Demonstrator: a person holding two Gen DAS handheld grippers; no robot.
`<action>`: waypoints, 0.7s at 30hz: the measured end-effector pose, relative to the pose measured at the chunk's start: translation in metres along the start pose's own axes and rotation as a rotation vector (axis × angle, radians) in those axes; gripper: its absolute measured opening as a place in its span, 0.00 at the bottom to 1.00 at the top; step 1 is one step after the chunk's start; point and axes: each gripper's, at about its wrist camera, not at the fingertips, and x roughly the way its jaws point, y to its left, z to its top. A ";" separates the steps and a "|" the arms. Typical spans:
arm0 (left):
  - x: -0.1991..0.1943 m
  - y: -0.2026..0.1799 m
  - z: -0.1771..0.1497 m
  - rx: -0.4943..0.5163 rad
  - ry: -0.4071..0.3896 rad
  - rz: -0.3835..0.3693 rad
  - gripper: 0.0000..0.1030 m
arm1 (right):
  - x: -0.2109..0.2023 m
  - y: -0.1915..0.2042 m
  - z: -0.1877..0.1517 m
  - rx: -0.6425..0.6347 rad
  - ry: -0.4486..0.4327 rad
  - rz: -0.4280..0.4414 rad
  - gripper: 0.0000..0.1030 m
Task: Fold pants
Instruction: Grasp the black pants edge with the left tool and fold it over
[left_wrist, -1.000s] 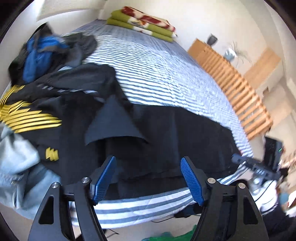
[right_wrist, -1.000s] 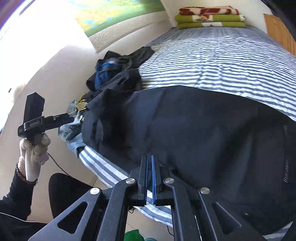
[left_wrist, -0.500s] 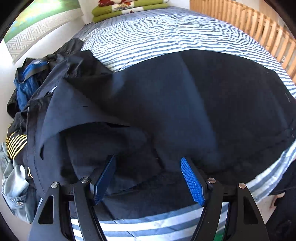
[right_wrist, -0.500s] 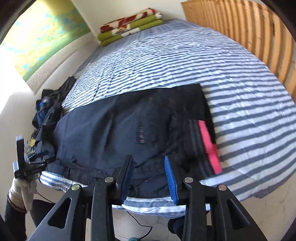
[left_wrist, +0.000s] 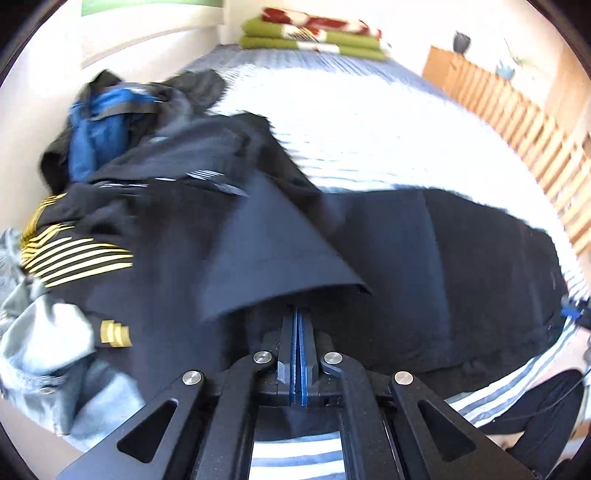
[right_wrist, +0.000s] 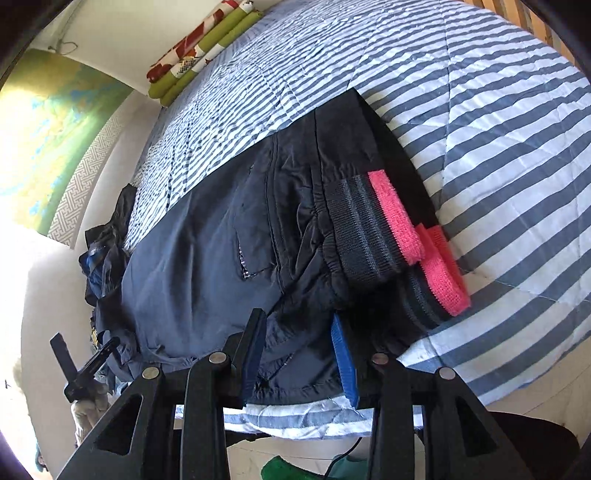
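1 dark pants (right_wrist: 207, 258), left gripper (left_wrist: 297, 314) jaws just closed, right gripper (right_wrist: 299, 332) jaws spread

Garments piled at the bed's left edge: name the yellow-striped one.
The black garment with yellow stripes, lying between the blue jacket and pale denim.

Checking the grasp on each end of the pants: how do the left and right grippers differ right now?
The left gripper has just closed, its blue fingers pressed together under a dark cloth edge; whether it pinches cloth is unclear. The right gripper has just been opening, with the dark pants near the waistband lying loose between its parted fingers. Both point down at the near edge of the striped bed.
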 end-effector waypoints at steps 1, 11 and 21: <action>-0.007 0.010 0.001 -0.024 -0.013 -0.006 0.00 | 0.002 0.000 0.001 0.000 -0.002 -0.002 0.33; -0.016 0.026 0.002 -0.240 -0.006 -0.302 0.59 | -0.011 0.008 -0.007 -0.048 -0.070 -0.048 0.08; 0.027 0.017 0.039 -0.430 0.025 -0.205 0.03 | -0.010 0.012 -0.007 -0.061 -0.078 -0.081 0.07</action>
